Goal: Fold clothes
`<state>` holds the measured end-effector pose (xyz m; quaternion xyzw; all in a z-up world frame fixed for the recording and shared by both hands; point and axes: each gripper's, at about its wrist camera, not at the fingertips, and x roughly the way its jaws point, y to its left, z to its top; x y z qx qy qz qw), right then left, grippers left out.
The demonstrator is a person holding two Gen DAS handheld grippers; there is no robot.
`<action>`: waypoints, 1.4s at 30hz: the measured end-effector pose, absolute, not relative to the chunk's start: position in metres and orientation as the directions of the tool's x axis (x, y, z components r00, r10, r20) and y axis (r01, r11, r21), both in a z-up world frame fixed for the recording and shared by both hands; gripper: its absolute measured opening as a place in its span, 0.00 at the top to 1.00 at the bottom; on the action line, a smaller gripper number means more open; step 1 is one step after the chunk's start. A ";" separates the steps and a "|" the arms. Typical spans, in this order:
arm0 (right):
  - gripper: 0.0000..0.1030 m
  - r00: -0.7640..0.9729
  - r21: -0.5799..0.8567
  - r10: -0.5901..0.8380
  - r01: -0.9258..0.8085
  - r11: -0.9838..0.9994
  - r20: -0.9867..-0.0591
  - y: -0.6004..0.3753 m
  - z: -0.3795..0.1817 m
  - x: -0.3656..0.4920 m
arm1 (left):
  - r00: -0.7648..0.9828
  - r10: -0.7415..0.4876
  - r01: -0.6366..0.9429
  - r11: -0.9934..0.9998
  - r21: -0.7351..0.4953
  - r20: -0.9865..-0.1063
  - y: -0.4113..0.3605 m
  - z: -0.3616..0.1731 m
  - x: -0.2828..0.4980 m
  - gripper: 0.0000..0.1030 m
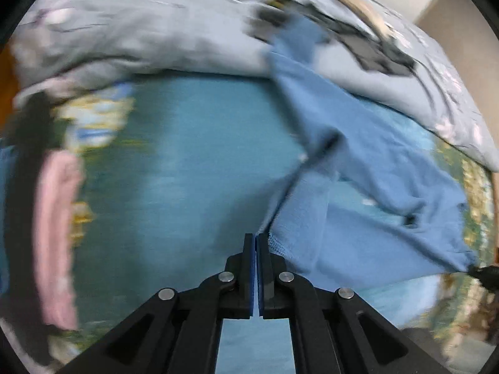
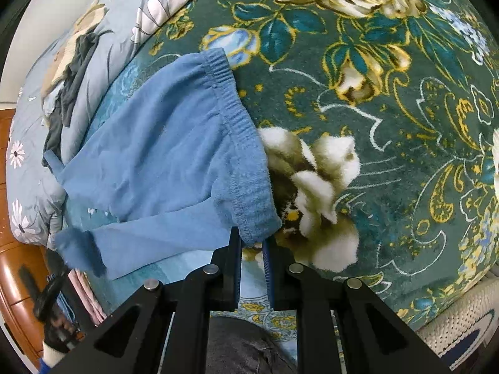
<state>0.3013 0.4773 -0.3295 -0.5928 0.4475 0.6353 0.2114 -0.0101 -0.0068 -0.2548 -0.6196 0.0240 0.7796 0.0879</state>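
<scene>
A pair of blue fleece trousers point(image 2: 162, 155) hangs stretched between my two grippers above the bed. My right gripper point(image 2: 253, 243) is shut on the corner of the elastic waistband point(image 2: 237, 118). In the left wrist view, the trousers point(image 1: 358, 193) drape to the right, and my left gripper point(image 1: 256, 240) is shut on the edge of the blue cloth. The left wrist view is blurred by motion. The other gripper point(image 1: 486, 275) shows at its right edge, holding the cloth's far corner.
A green floral blanket point(image 2: 389, 124) covers the bed. A grey-blue flowered quilt point(image 1: 140, 31) is heaped behind, with a dark garment point(image 2: 67, 93) on it. Folded pink and dark clothes point(image 1: 59, 233) lie at the left. A wooden bed frame point(image 2: 15, 280) is at lower left.
</scene>
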 end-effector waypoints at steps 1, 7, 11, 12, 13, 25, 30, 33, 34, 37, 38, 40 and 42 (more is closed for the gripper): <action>0.86 -0.202 0.312 -0.261 -0.801 -0.510 -0.944 0.476 -0.331 0.301 | -0.231 0.076 -0.146 -0.988 -0.043 -0.970 -0.020 -0.251 -0.009 0.99; 0.86 -0.150 0.271 -0.267 -0.817 -0.509 -0.952 0.471 -0.340 0.301 | -0.161 -0.059 0.063 -0.997 0.050 -0.985 -0.098 -0.291 0.010 0.99; 0.86 -0.111 0.235 -0.254 -0.812 -0.534 -0.961 0.467 -0.338 0.298 | -0.153 -0.079 0.152 -0.987 0.056 -0.985 -0.113 -0.312 0.009 0.99; 0.86 -0.100 0.225 -0.250 -0.810 -0.542 -0.963 0.467 -0.337 0.298 | -0.162 -0.072 0.171 -0.984 0.044 -0.984 -0.115 -0.312 0.012 0.99; 0.86 -0.091 0.216 -0.247 -0.809 -0.547 -0.965 0.467 -0.336 0.297 | -0.171 -0.064 0.193 -0.981 0.030 -0.983 -0.118 -0.313 0.014 0.99; 0.86 -0.104 0.204 -0.203 -0.795 -0.571 -0.974 0.455 -0.315 0.276 | -0.096 0.086 0.357 -0.927 -0.115 -0.992 -0.116 -0.323 0.050 0.92; 0.78 -0.179 0.261 -0.193 -0.749 -0.610 -0.965 0.443 -0.299 0.245 | -0.091 0.261 0.346 -0.897 -0.276 -0.961 -0.052 -0.332 0.000 0.62; 0.78 -0.202 0.293 -0.213 -0.721 -0.628 -0.956 0.440 -0.301 0.225 | -0.047 0.336 0.402 -0.856 -0.326 -0.941 -0.008 -0.350 -0.029 0.62; 0.78 -0.208 0.303 -0.221 -0.714 -0.631 -0.953 0.440 -0.301 0.222 | -0.028 0.342 0.421 -0.848 -0.321 -0.939 0.001 -0.356 -0.034 0.62; 0.78 -0.215 0.319 -0.238 -0.711 -0.627 -0.947 0.438 -0.301 0.228 | 0.053 0.321 0.479 -0.839 -0.258 -0.945 0.031 -0.377 -0.053 0.62; 0.78 -0.219 0.322 -0.239 -0.713 -0.623 -0.946 0.443 -0.297 0.240 | 0.078 0.306 0.494 -0.838 -0.230 -0.949 0.036 -0.383 -0.056 0.62; 0.78 -0.224 0.321 -0.233 -0.733 -0.599 -0.946 0.451 -0.298 0.252 | 0.123 0.279 0.525 -0.833 -0.176 -0.952 0.045 -0.394 -0.062 0.62; 0.78 -0.230 0.321 -0.229 -0.767 -0.556 -0.946 0.460 -0.302 0.267 | 0.141 0.282 0.573 -0.805 -0.154 -0.949 0.049 -0.403 -0.065 0.62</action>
